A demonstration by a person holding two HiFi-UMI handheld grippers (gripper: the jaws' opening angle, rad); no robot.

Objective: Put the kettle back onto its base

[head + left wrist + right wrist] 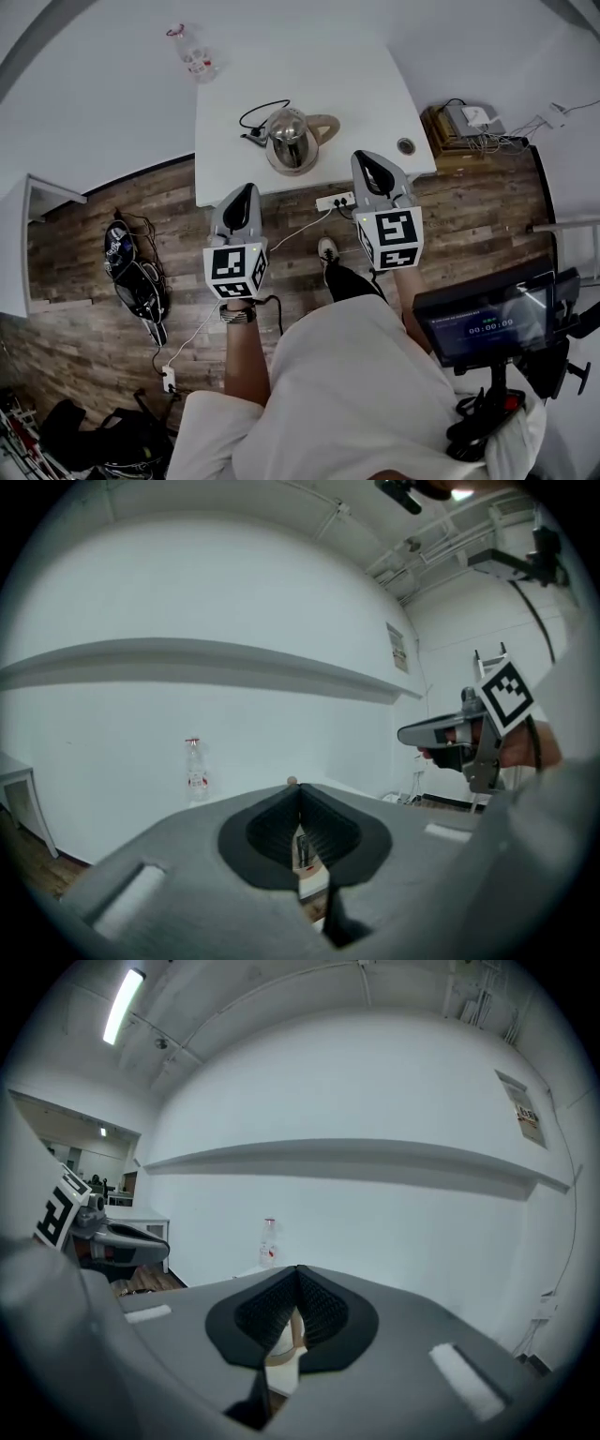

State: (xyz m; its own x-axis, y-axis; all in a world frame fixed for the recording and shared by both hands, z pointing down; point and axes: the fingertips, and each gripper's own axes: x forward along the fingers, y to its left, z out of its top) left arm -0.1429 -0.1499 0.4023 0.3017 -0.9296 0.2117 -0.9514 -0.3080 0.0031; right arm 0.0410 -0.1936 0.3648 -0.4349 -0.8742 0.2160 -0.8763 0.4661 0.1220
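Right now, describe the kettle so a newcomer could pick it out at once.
Find the white table at the head view's centre. By its edge nearest the person stands the kettle. It alone is shiny steel with a beige handle; the bottle at the far corner is clear plastic.

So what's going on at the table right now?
A person holds the left hand-held gripper and the right hand-held gripper in the air by the white table's near edge, both shut and empty. The shiny steel kettle with a tan handle appears seated on its round base, untouched.
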